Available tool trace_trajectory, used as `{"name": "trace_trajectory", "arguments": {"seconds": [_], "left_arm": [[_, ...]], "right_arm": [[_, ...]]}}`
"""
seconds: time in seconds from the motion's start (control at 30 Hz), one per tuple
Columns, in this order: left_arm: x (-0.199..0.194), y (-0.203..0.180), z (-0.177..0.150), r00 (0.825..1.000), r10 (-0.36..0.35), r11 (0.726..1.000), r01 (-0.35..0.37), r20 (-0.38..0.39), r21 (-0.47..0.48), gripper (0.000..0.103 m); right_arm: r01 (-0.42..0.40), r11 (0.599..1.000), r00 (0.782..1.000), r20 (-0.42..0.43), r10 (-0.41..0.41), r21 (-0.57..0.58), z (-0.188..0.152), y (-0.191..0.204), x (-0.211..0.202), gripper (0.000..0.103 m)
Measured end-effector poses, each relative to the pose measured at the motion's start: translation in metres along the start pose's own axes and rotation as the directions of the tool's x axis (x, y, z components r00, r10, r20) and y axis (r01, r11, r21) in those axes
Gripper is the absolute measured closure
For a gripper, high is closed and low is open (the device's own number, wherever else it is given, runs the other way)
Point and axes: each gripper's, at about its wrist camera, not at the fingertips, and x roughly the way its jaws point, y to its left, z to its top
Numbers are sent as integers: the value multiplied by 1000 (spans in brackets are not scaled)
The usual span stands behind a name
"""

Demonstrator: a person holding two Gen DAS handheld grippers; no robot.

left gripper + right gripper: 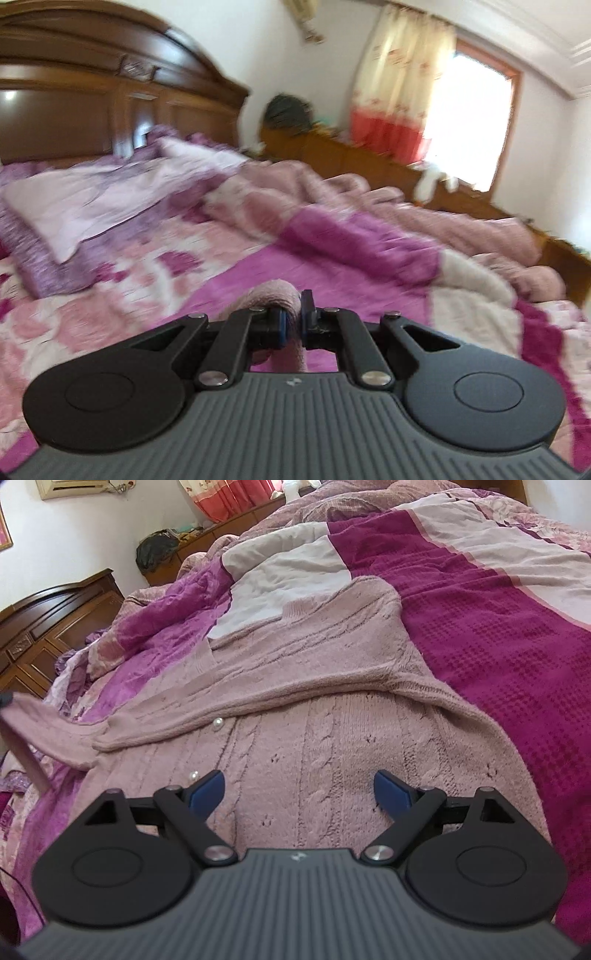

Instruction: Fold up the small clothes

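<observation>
Dusty-pink cable knit covers the middle of a bed: one cardigan (314, 716) lies spread across a magenta-and-cream patchwork quilt (498, 635), with two pearl buttons visible along its front, one (218, 723) higher and one (193, 775) lower. One sleeve (332, 635) is folded across the body, its ribbed cuff toward 10 o'clock. The other sleeve (48, 731) stretches off toward 9 o'clock and rises off the bed at the frame edge.

Two tools are at work. The right hand-held gripper (299, 794) hangs over the cardigan's body with its two blue-padded fingers (207, 792) spread wide, gripping nothing; knit fills the space between them and runs on toward 12 o'clock. Whether the pads touch the fabric cannot be told.

The left hand-held gripper (291, 317) has its fingers drawn narrow around a strip of the same pink knit (275, 299), which bulges above the pads at 12 o'clock and drops below them toward 6 o'clock. That view is motion-blurred.

Behind, the left wrist view shows one carved wooden headboard (92, 74) at 10 o'clock, one lilac pillow (92, 199) beneath it, a rumpled pink blanket (406, 206) at 2 o'clock, and one bright window (472, 118) with a single cream-and-red curtain (399, 96).
</observation>
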Motion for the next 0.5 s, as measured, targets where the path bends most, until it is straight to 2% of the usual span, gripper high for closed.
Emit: {"name": "trace_trajectory", "arguments": {"seconds": [0.1, 0.27, 0.4, 0.5], "left_arm": [[-6, -41, 5, 997, -82, 996, 82, 12, 25, 96], [-7, -116, -2, 978, -207, 974, 206, 1, 93, 96], [2, -174, -25, 958, -280, 950, 286, -62, 124, 96], [15, -210, -53, 945, -299, 936, 317, -130, 153, 96]], "right_arm": [[4, 1000, 1000, 13, -4, 18, 4, -4, -6, 14], [-7, 999, 999, 48, 5, 41, 11, -11, -18, 14], [-7, 999, 997, 74, 3, 53, 14, -18, -26, 14], [0, 998, 996, 85, -5, 63, 14, -25, -29, 14]]}}
